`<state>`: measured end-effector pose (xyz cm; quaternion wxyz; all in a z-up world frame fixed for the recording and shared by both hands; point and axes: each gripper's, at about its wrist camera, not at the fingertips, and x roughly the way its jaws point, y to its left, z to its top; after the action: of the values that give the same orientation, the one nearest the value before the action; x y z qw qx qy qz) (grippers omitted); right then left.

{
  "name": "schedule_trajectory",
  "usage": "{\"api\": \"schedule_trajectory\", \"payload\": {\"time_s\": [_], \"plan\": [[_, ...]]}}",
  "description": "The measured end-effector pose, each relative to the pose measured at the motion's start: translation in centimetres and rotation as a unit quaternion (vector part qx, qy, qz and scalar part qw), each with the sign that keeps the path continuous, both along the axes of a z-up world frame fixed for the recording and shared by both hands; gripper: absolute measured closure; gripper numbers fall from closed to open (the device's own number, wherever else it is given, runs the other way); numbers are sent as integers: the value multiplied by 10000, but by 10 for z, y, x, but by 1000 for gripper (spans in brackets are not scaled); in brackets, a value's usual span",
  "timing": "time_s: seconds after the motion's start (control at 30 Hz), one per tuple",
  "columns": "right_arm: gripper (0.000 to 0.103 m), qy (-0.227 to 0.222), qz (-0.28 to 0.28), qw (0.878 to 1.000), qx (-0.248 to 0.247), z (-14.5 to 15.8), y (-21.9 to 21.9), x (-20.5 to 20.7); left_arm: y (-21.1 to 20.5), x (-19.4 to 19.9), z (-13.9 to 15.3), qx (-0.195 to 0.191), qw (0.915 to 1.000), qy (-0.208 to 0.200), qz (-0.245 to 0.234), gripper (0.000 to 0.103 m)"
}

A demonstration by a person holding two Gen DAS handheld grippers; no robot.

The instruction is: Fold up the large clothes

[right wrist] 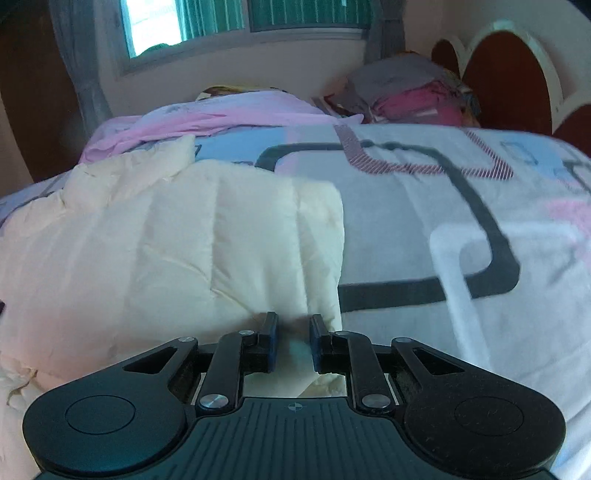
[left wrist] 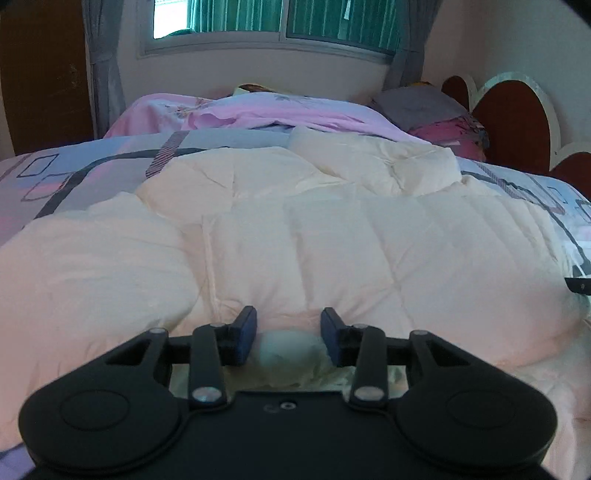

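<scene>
On the bed: cream quilted garment lies spread over the patterned bedsheet, filling the near half of the bed in the left wrist view; its bulk runs from the near edge back toward the middle, with a puffy sleeve-like fold at its far end
Left hand-held gripper: low at the near edge of the bed, pointing across it toward the window; blue fingertips stand apart with a bunched wad of the cream fabric between them; both pads look to be touching that wad, so it is grasping the garment's near hem
Right hand-held gripper: also at the near edge, at the garment's right-hand corner; jaws drawn close together, clenched on a thin fold of cream fabric that passes between the pads
Garment relative to right hand-held gripper: almost all of it lies ahead and to the left; bare bedsheet with dark looping lines fills the right side
Far edge of the bed: pink blanket heaped along it; folded pile of grey and pink cloth at the far right corner beside the headboard
Beyond the bed: window with green slats; grey curtains at its sides
</scene>
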<state>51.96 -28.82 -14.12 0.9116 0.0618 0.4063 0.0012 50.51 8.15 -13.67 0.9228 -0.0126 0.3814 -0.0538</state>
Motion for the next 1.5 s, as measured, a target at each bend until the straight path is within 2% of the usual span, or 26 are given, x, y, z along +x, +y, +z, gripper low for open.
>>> {"api": "schedule_trajectory", "payload": {"time_s": [0.07,0.1,0.17,0.27,0.3,0.37,0.43,0.47,0.5,0.53,0.57,0.6,0.73,0.8,0.97,1.07,1.1,1.17,1.27,1.37,1.4,1.43,1.5], "plan": [[87,-88,-49,9999,-34,13,1,-10,-2,-1,9,86,10000,14,28,66],[87,-195,-18,9998,-5,20,2,-18,-1,-7,16,66,9999,-127,46,65],[87,-231,75,9997,-64,24,6,-29,3,-17,21,-18,9996,-273,29,58],[87,101,104,9997,-174,4,11,-28,1,-13,5,126,9999,54,-87,55],[87,114,78,9998,-172,1,12,-27,2,-11,3,116,9999,43,-86,54],[87,158,38,9995,-272,8,16,-26,4,-10,8,95,9999,72,-10,53],[86,-37,25,9997,-233,18,18,-34,10,-19,17,43,9996,-193,193,39],[86,-130,22,9997,-220,24,20,-40,14,-25,21,40,9990,-311,333,21],[86,-196,-36,9994,-284,28,22,-47,22,-33,25,37,9978,-432,500,13],[67,-214,-117,9990,-384,32,23,-52,30,-40,28,31,9966,-520,632,12],[29,-296,-162,9985,-435,35,24,-60,41,-50,31,20,9952,-578,788,11],[20,-417,-166,9980,-436,38,24,-70,51,-59,32,13,9941,-574,920,10],[19,-440,-272,9975,-477,43,23,-97,106,-110,33,27,9853,-567,1614,11],[19,-508,-443,9967,-454,45,19,-111,139,-142,30,-15,9760,-533,2110,13],[19,-178,-765,9967,-181,37,10,-113,211,-204,22,-250,9477,-378,3158,24],[19,-156,-763,9969,111,37,14,-110,245,-224,16,-772,9274,-336,3645,28],[19,-183,-798,9966,8,38,20,-108,255,-227,13,-1010,9204,-346,3760,30],[19,-261,-796,9964,-153,40,34,-105,273,-229,9,-1553,9028,-488,3980,31],[19,-323,-787,9963,-118,44,49,-100,291,-222,3,-2200,8752,-804,4233,31],[19,-347,-764,9964,-115,46,61,-97,305,-217,-6,-2806,8420,-1127,4467,34],[19,-376,-763,9963,-99,47,64,-98,310,-217,-7,-2951,8326,-1168,4540,40],[19,-393,-760,9963,-100,48,66,-97,316,-217,-8,-3040,8267,-1172,4588,46],[19,-403,-771,9961,-110,49,67,-95,326,-211,-10,-3164,8192,-1093,4657,94]]}}
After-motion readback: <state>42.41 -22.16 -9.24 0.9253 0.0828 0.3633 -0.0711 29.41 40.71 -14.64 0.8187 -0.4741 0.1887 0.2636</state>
